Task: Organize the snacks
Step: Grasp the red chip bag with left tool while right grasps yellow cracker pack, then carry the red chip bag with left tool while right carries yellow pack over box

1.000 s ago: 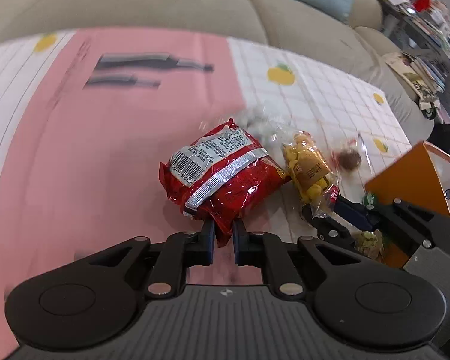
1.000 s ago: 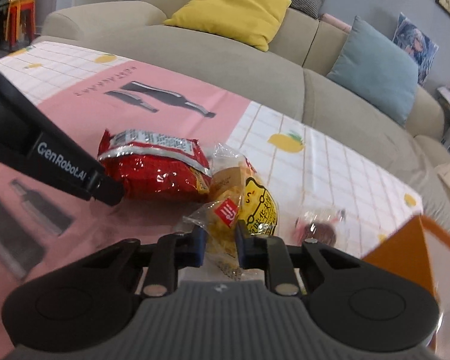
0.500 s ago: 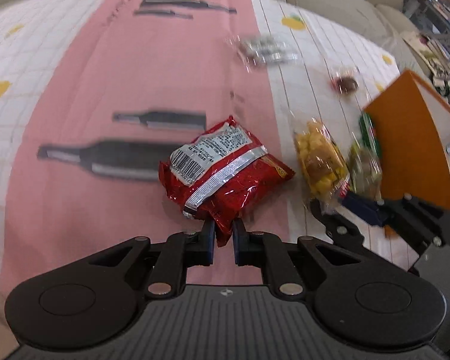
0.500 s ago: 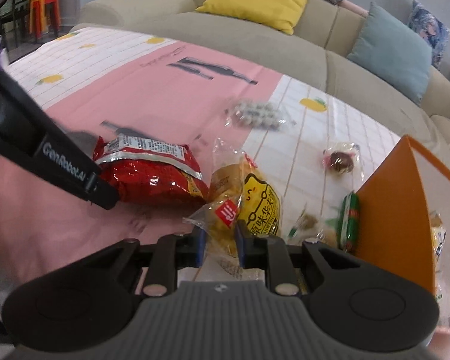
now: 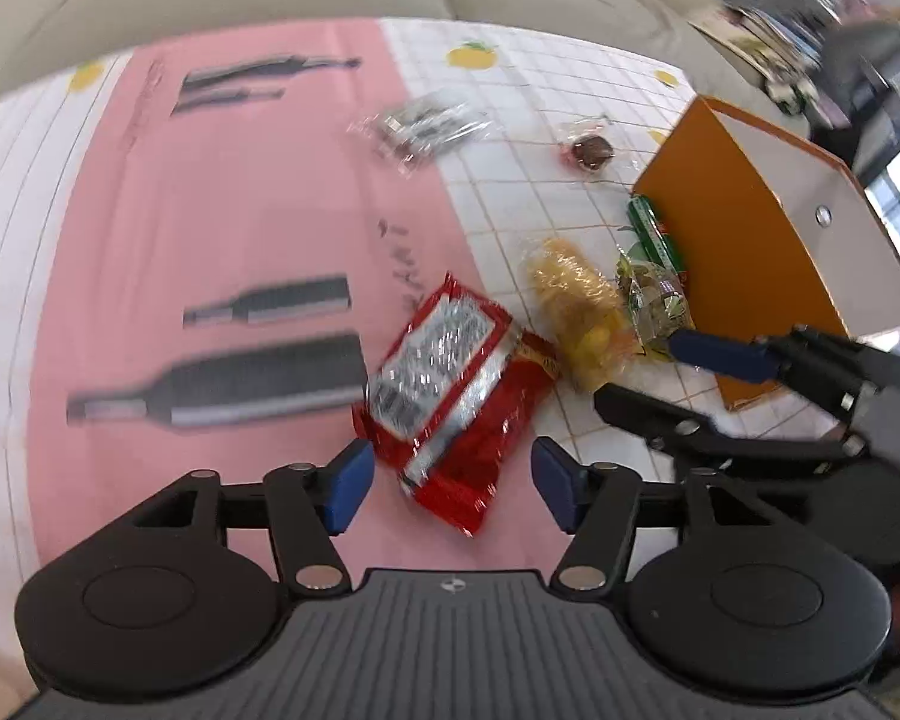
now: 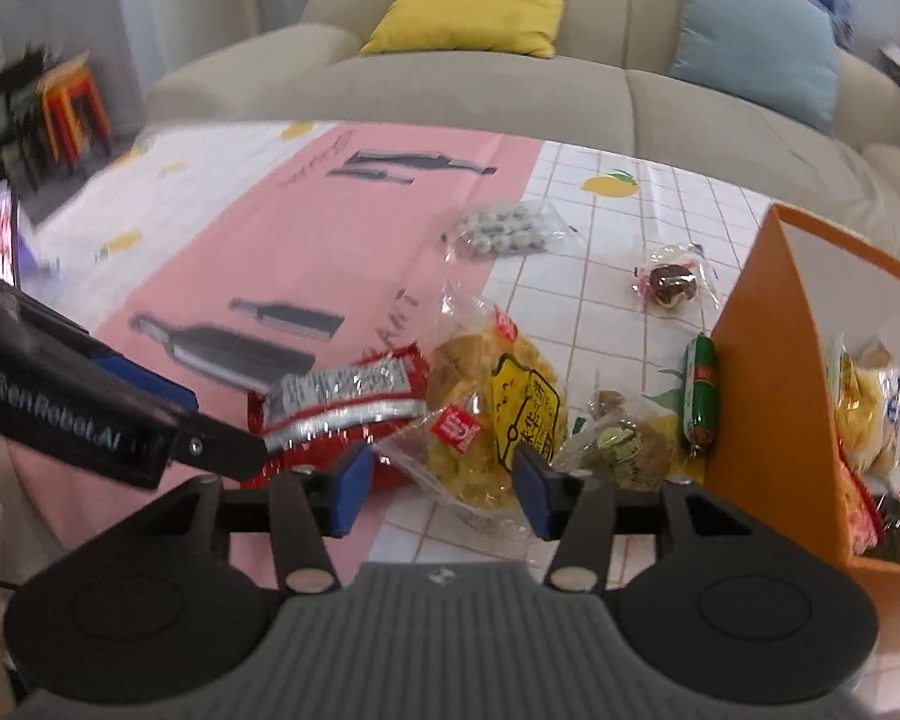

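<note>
left gripper [image 5: 447, 483] is spread wide, nothing held; the red snack bag [image 5: 450, 396] lies between and just past its pads on the pink tablecloth [image 5: 210, 210]. right gripper [image 6: 441, 483] is also wide open, the yellow snack bag [image 6: 492, 408] loose in the gap, touching the red one. frames are blurred, so contact with either pad is unclear. orange box [image 6: 768, 360] sits at the right with snacks already inside, which is likely why both bags lie near it. green sausage [image 6: 702, 387] leans by its wall.
</note>
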Demonstrator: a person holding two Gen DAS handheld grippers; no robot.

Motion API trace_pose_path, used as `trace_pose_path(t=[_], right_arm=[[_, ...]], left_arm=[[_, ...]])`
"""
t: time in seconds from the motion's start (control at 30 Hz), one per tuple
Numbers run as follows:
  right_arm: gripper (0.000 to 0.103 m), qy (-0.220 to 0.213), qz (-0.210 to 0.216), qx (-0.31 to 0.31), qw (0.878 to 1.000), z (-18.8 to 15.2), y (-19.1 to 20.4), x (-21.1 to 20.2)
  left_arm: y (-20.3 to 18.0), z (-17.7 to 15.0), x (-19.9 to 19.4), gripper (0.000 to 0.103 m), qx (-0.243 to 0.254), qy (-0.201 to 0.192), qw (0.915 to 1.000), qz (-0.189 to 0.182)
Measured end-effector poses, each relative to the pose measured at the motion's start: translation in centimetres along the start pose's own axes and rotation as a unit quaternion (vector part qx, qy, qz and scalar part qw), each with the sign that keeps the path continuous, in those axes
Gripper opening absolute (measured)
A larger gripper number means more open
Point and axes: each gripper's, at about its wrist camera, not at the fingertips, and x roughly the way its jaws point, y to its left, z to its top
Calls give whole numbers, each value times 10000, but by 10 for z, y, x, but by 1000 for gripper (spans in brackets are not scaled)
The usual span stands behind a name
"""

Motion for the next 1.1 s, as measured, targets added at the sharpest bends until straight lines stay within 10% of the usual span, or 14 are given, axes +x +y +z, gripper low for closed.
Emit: trace_pose_path(t=[0.47,1.1], right_arm=[[74,340,176,1232,9916,18,-24,31],[83,866,-375,956,9909,24,-18,73]], left_arm=[[-25,8,46,86,2015,55,9795,6],[-17,17,75,97,1860,-212,9823,16]])
